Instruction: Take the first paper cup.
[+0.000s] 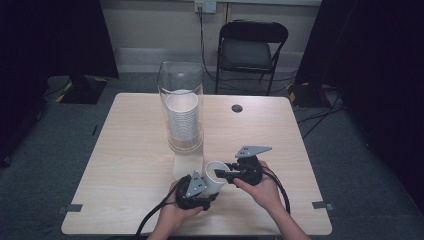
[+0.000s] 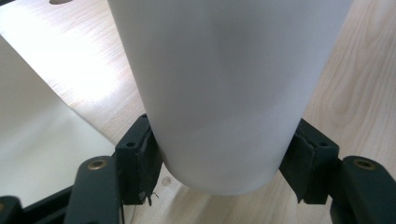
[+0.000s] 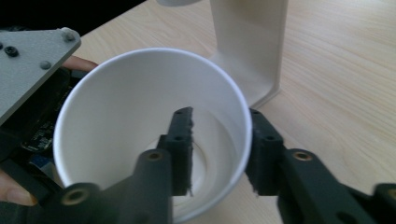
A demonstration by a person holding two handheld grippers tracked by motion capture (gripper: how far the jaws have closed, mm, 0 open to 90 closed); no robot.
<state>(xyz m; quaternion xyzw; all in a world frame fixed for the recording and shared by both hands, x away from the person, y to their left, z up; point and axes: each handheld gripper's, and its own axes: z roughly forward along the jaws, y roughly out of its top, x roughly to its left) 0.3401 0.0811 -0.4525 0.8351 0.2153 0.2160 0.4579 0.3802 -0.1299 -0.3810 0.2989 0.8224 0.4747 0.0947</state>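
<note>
A white paper cup (image 1: 215,176) is held near the table's front, tipped with its mouth toward the right hand. My left gripper (image 1: 212,194) is shut on the cup (image 2: 224,93) near its base, and both pads (image 2: 141,158) press its sides. My right gripper (image 1: 226,173) straddles the cup's rim. In the right gripper view one finger (image 3: 182,140) is inside the cup (image 3: 116,102), apart from the wall. The other finger (image 3: 264,149) rests against the outside of the rim. The right gripper (image 3: 222,140) is open around the wall.
A clear tube dispenser (image 1: 181,107) with a stack of white cups stands mid-table, its white base (image 1: 186,167) just left of the held cup. A round cable hole (image 1: 236,108) is at the back. A black chair (image 1: 252,47) stands beyond the table.
</note>
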